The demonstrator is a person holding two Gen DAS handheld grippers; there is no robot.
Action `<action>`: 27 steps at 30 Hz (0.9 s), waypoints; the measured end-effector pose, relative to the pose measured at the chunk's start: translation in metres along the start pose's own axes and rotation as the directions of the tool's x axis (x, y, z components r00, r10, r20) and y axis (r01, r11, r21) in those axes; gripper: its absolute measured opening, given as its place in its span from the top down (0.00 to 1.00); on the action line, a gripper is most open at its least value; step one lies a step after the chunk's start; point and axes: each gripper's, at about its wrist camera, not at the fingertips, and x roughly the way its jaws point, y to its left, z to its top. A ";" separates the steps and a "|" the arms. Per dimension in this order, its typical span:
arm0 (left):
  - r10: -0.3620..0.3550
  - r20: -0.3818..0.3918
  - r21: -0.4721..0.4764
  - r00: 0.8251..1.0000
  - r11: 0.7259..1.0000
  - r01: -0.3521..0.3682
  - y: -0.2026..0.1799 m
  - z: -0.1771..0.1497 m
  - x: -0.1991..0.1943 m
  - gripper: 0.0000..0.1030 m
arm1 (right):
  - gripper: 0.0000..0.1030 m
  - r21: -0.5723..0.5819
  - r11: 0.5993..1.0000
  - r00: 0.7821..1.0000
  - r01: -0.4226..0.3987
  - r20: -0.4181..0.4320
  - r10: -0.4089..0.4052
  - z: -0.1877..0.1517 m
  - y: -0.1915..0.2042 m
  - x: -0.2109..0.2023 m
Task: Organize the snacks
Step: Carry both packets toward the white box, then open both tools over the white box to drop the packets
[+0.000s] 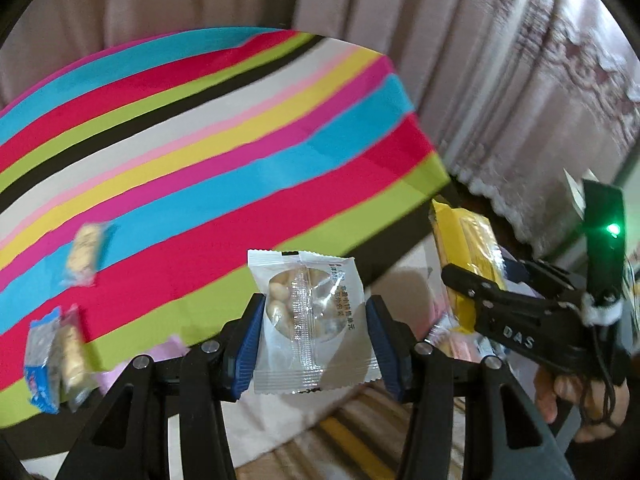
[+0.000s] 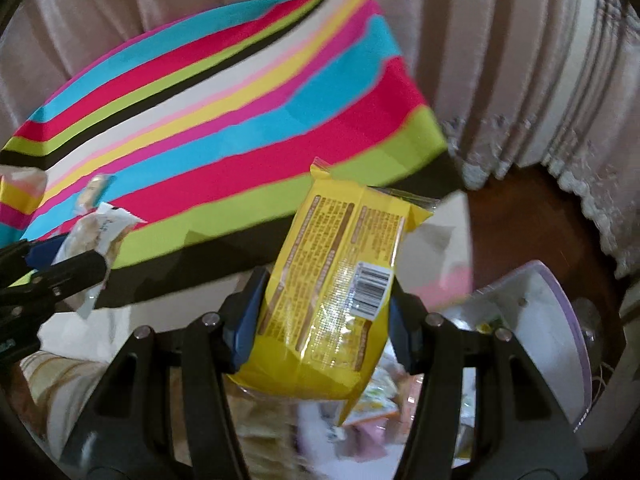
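The left gripper (image 1: 314, 338) clamps a clear nut packet (image 1: 310, 320) between its blue pads, above the near edge of the striped tablecloth (image 1: 208, 152). The right gripper (image 2: 324, 312) pinches a yellow snack pack (image 2: 332, 288) above an open white bin (image 2: 548, 320). Three small wrapped snacks (image 1: 84, 254) lie near the cloth's left edge.

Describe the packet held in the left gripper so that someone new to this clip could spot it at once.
Start from the striped cloth and come down to its near edge, where the left gripper rises. Between its blue-padded fingers sits the white packet, upright. Unlike the yellow packet in the right gripper, it has a clear round window showing pale nuts.
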 end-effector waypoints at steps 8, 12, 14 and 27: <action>-0.100 -0.086 0.153 0.991 0.982 0.113 -0.063 0.001 0.017 0.50 | 0.43 0.111 0.991 0.997 0.076 -0.031 -0.073 -0.025 -0.074 -0.005; -0.136 -0.131 0.203 0.982 0.966 0.160 -0.090 -0.001 0.024 0.50 | 0.43 0.165 0.980 0.993 0.113 -0.045 -0.107 -0.034 -0.104 -0.006; -0.150 -0.154 0.227 0.977 0.956 0.183 -0.101 -0.003 0.026 0.50 | 0.43 0.195 0.972 0.991 0.131 -0.053 -0.123 -0.040 -0.120 -0.008; -0.216 -0.246 0.292 0.945 0.913 0.284 -0.147 -0.006 0.039 0.46 | 0.35 0.265 0.949 0.985 0.169 -0.065 -0.157 -0.049 -0.161 -0.010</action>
